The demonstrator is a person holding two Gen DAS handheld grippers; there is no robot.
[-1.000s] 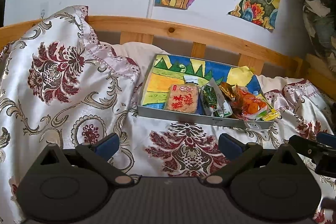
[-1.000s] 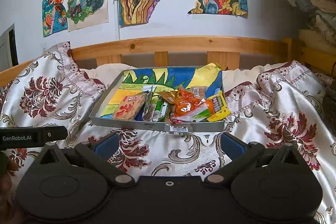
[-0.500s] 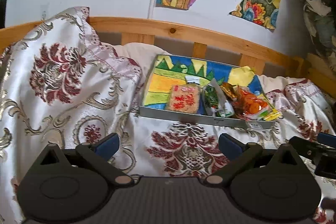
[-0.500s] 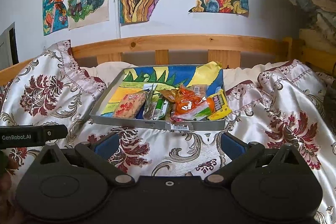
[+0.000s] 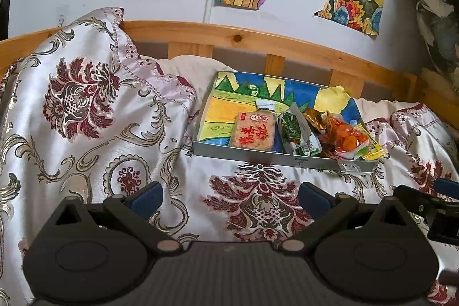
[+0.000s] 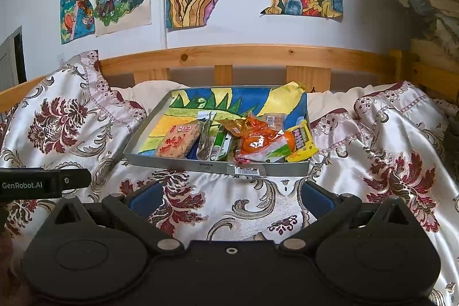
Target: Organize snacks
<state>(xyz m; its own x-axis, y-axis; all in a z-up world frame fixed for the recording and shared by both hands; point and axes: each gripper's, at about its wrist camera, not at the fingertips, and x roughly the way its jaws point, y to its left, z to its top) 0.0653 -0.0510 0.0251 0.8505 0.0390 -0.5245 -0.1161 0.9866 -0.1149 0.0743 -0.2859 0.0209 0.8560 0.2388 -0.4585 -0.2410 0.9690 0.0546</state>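
A grey metal tray (image 5: pixel 258 155) (image 6: pixel 189 162) lined with a colourful drawing lies on the bed. In it sit a rice cracker pack with red characters (image 5: pixel 254 132) (image 6: pixel 178 144), a green snack packet (image 5: pixel 294 131) (image 6: pixel 219 142), an orange packet (image 5: pixel 348 136) (image 6: pixel 258 141) and a yellow packet (image 6: pixel 301 141), all bunched at its near right. My left gripper (image 5: pixel 229 198) is open and empty, short of the tray. My right gripper (image 6: pixel 229 198) is open and empty, just before the tray's front wall.
The bed carries a white satin cover with maroon flowers (image 5: pixel 86 119) (image 6: pixel 387 162), heaped high at the left. A wooden headboard rail (image 5: pixel 258 40) (image 6: pixel 258 56) and a wall with drawings stand behind. The other gripper shows at each view's edge (image 5: pixel 430 205) (image 6: pixel 37 184).
Both grippers have edged slightly closer to the tray; the left view has shifted a little. Nothing in the tray has moved, and both grippers stay open.
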